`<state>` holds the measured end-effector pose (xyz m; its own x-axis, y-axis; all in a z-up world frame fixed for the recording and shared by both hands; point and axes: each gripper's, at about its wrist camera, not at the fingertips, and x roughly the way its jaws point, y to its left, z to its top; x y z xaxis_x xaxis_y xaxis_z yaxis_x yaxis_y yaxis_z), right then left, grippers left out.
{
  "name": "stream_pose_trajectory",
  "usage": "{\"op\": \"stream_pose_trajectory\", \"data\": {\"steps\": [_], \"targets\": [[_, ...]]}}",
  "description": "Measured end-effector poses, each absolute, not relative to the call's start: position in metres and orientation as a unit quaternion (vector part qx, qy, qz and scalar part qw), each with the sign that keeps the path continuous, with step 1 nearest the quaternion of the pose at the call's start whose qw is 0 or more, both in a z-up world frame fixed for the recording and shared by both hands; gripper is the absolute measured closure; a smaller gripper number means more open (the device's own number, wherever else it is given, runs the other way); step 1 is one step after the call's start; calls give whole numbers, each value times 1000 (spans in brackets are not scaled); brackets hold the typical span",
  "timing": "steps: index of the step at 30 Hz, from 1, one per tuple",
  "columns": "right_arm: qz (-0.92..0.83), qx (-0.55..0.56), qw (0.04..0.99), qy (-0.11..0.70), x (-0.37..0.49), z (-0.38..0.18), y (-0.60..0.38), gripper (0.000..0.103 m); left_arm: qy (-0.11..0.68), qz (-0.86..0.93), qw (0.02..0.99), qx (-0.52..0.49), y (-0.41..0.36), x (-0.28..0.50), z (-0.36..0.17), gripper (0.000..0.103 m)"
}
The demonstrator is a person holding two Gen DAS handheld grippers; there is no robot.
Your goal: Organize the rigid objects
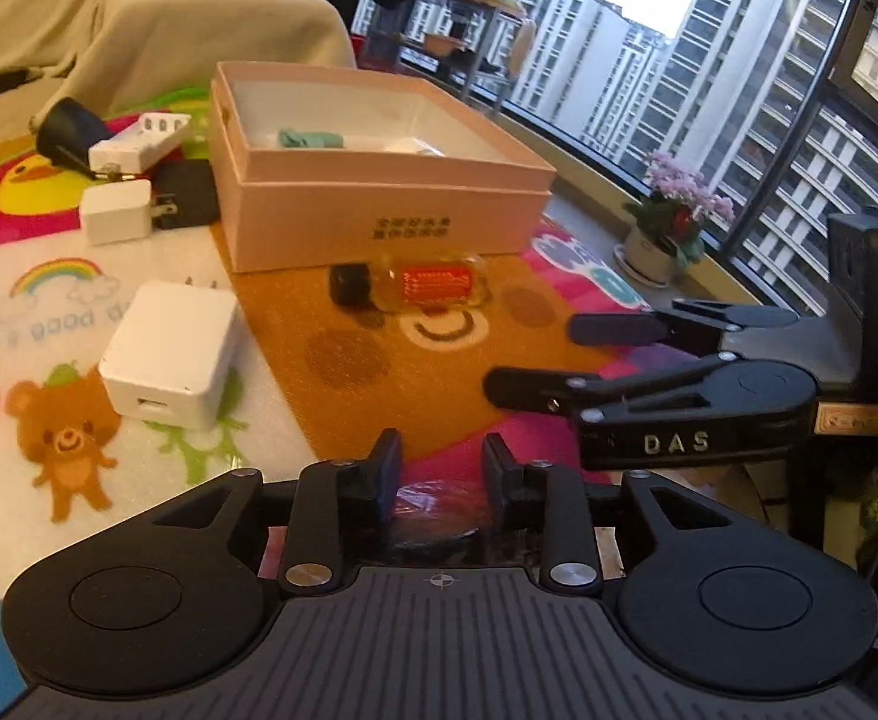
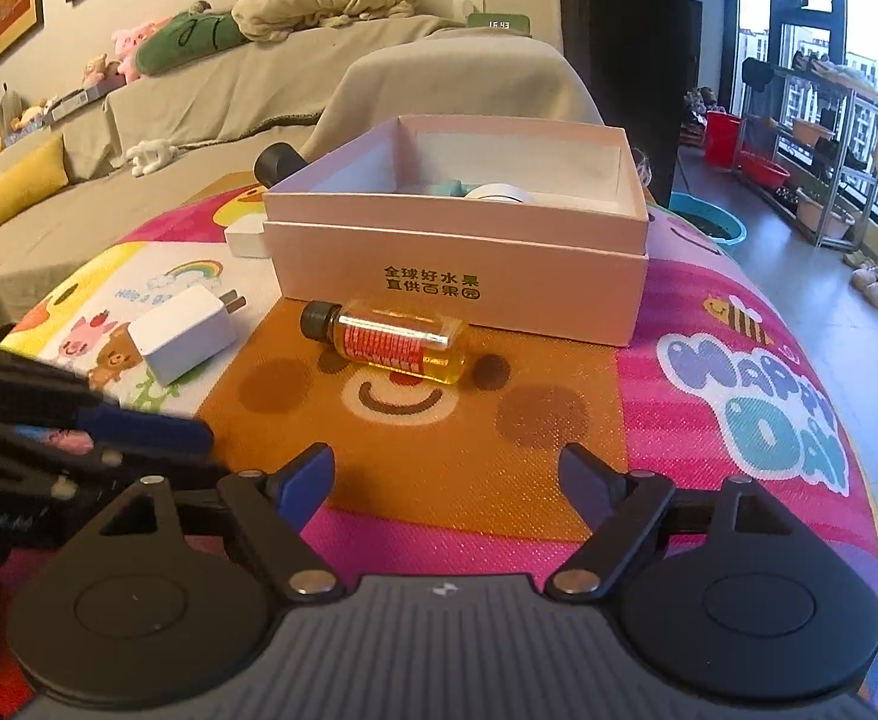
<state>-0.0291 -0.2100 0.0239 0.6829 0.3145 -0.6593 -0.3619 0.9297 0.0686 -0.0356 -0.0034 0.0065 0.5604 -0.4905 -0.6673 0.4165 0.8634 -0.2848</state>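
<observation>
At twelve o'clock, bottle [image 2: 392, 347] lies before the box [image 2: 457, 276], right gripper [image 2: 448, 474] jaws wide to take it, left gripper [image 1: 442, 471] jaws narrow, apparently empty.

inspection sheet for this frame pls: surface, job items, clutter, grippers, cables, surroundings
Surface: colourful cartoon play mat, flat, no spills seen.
Job's things: pink open box already holding a teal item and a white item; small bottle of yellow liquid lying on its side just in front of the box; white charger left of the bottle; further white and black adapters left of the box.
Clutter: nothing seen beyond these.
Grippers: left gripper jaws apart, nothing clearly gripped; right gripper open wide and empty, aimed at the bottle.
Cables: nothing seen.
Surroundings: covered sofa, large windows, potted flowers.
</observation>
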Motion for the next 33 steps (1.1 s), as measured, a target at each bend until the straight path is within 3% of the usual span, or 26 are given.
{"op": "stream_pose_trajectory", "data": {"steps": [5,9,12,16,21,31,33], "targets": [[185,-3,918,350,-28,25,-219,20,370,-250,892,72,-33,-50,9,72],[184,23,918,350,-26,25,-226,20,362,-202,899,140,-41,-48,10,63],[182,20,919,349,-27,24,-225,20,376,-179,904,100,-27,-36,9,49],[182,26,919,349,-26,24,-225,20,365,-185,909,82,-18,-40,14,54],[181,26,920,347,-27,24,-225,20,254,-124,954,96,-2,-51,38,52],[175,-27,920,349,-30,24,-205,20,288,-73,955,14,33,-10,13,55],[178,-32,915,360,-27,23,-195,18,290,-78,954,20,31,-12,10,51]]}}
